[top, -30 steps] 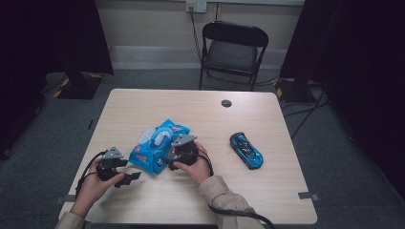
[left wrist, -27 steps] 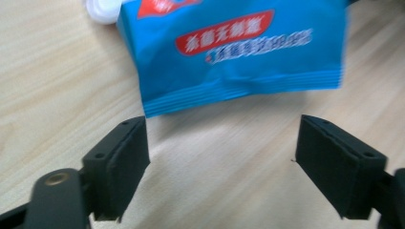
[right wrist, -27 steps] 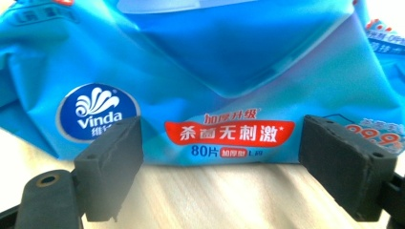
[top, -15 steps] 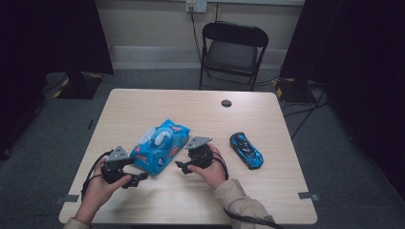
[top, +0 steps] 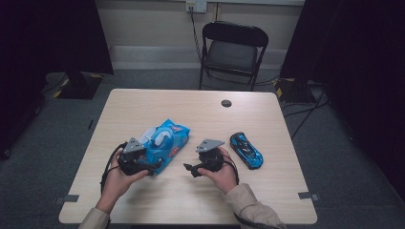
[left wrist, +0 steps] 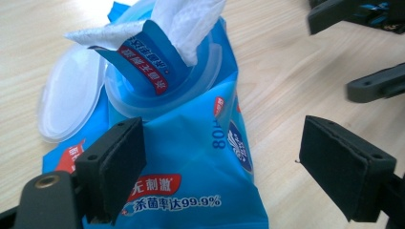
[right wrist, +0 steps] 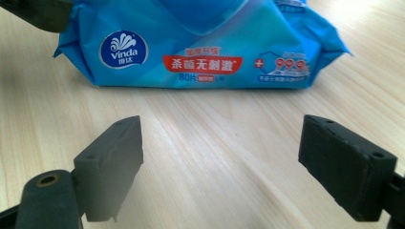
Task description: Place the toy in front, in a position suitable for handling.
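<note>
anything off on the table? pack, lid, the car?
Wipes pack: its clear lid is flipped open and a wipe sticks up, half pulled out. Toy car sits upright. Both grippers, left gripper and right gripper, are open.

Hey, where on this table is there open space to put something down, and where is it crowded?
The far half of the table is bare, apart from a small dark disc near the far edge. The near edge strip is also free. The middle is crowded: wipes pack, left gripper, right gripper, toy car.
</note>
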`<state>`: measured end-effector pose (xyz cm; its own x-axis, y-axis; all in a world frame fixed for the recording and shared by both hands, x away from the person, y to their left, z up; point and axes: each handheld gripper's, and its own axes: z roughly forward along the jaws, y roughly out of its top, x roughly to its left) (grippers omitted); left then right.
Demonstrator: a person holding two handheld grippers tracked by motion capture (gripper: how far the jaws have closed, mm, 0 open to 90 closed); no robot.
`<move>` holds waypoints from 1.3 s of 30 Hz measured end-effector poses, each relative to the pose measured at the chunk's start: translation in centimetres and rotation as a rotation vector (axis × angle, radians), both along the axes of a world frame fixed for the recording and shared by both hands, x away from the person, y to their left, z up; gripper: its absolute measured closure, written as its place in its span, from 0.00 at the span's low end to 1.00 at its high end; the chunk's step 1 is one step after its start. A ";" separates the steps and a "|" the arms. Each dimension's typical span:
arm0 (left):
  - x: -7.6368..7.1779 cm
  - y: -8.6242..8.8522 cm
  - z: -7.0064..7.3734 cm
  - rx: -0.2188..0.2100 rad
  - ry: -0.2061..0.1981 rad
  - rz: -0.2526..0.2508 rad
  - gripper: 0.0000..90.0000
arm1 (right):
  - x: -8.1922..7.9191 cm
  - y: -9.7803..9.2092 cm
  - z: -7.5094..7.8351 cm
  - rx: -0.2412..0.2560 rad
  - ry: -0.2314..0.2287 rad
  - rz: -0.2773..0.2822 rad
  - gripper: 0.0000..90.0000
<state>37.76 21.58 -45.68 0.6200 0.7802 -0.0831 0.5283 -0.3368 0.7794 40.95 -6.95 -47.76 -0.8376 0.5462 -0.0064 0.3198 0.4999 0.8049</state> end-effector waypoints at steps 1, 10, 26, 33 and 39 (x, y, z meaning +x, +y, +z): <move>0.1 -0.1 -0.1 0.009 -0.003 0.000 0.18 | 0.0 -0.2 0.0 0.001 0.004 0.000 0.16; 0.4 -0.7 -1.0 0.133 -0.036 0.055 0.48 | -0.6 -2.0 -0.2 -0.003 0.006 -0.006 0.16; 1.6 0.1 -1.0 0.069 0.008 0.141 0.65 | 0.0 -4.0 -0.9 -0.002 0.026 -0.045 0.16; 1.5 0.2 -0.8 0.083 0.008 0.114 0.70 | 0.9 -3.0 -1.3 -0.023 0.027 -0.042 0.16; 1.0 0.7 0.4 0.058 0.010 0.090 0.71 | 1.5 -1.7 -1.2 -0.003 0.036 -0.030 0.16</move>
